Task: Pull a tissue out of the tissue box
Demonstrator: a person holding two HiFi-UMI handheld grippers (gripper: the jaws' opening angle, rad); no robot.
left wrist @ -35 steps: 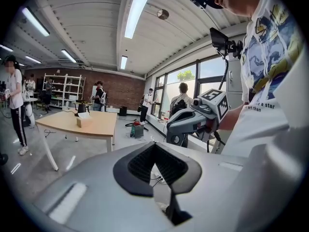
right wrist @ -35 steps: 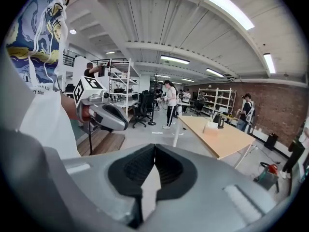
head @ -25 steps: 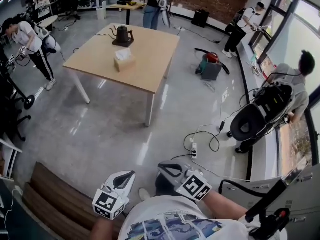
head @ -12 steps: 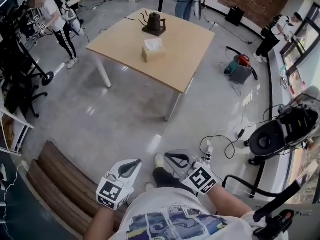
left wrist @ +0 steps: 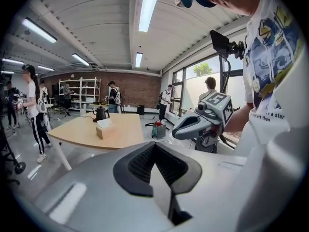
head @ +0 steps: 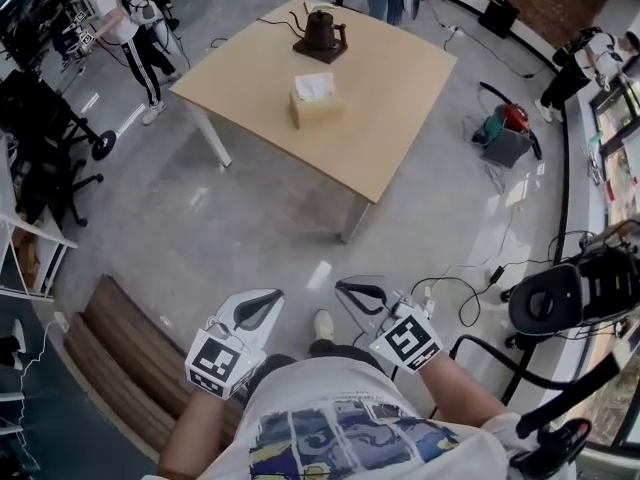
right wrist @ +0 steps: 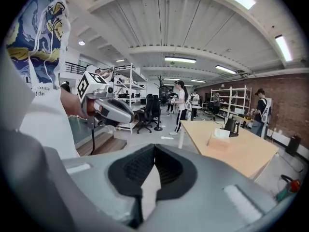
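A tan tissue box (head: 316,103) with a white tissue sticking out of its top stands on the wooden table (head: 400,98), far ahead of me. Both grippers are held close to my body, well short of the table. My left gripper (head: 272,297) is shut with nothing in it, and so is my right gripper (head: 342,287). In the left gripper view the tissue box (left wrist: 102,129) shows beyond the closed jaws, with the right gripper (left wrist: 179,132) off to the right. The right gripper view has the tissue box (right wrist: 219,139) at right and the left gripper (right wrist: 130,120) at left.
A black kettle (head: 320,32) stands on the table behind the box. Grey floor lies between me and the table. Cables and a power strip (head: 432,293) lie at right, near a red and green machine (head: 505,133). A wooden bench (head: 110,338) and office chairs (head: 45,118) are at left. People stand around the room.
The table and tissue box have drawn nearer and lower in the head view as I walk toward them. Both grippers stay shut in front of my body.
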